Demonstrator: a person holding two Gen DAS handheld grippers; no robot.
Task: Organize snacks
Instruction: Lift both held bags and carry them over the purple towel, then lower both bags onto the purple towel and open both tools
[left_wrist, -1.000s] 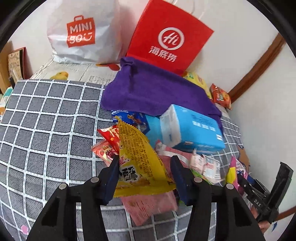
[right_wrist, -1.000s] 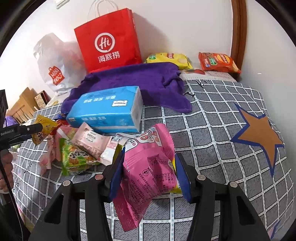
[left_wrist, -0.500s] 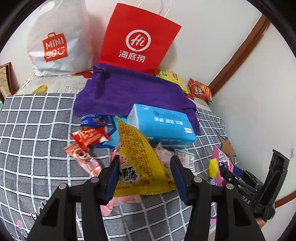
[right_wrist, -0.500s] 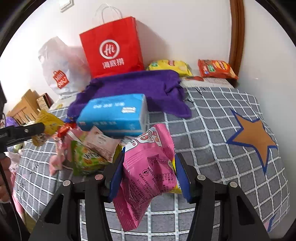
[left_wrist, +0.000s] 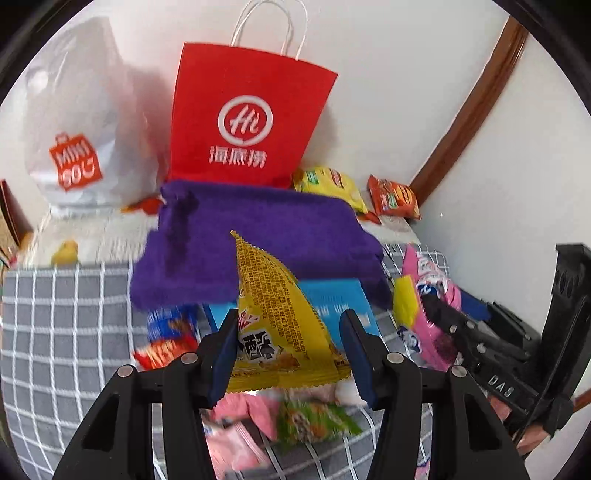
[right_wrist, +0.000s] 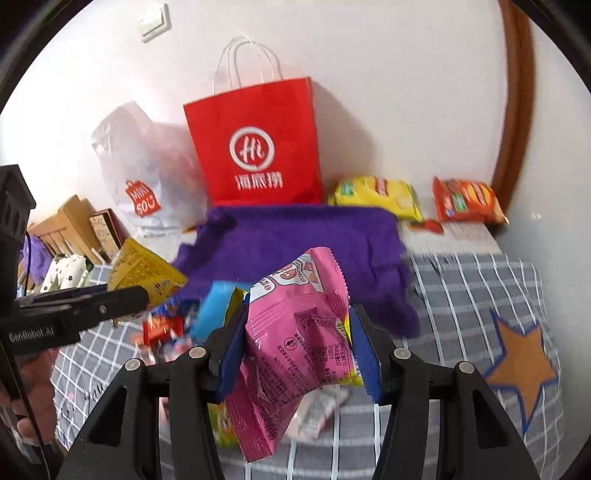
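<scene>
Yellow packet (left_wrist: 275, 325) clamped left hand-held gripper (left_wrist: 290, 354).

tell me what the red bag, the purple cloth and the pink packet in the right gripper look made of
Red bag: matte paper, apparently, with crisp folded edges and white twisted-cord handles.
Purple cloth: soft fuzzy fabric, likely microfibre or terry, with a nappy, light-absorbing surface.
Pink packet: thin glossy plastic film, crinkled, with a serrated sealed edge, pinched in the right gripper.

Blue tissue box (left_wrist: 334, 306) mostly behind yellow packet (left_wrist: 280, 321); loose snacks (left_wrist: 310, 421) below blurred beyond reading.
</scene>
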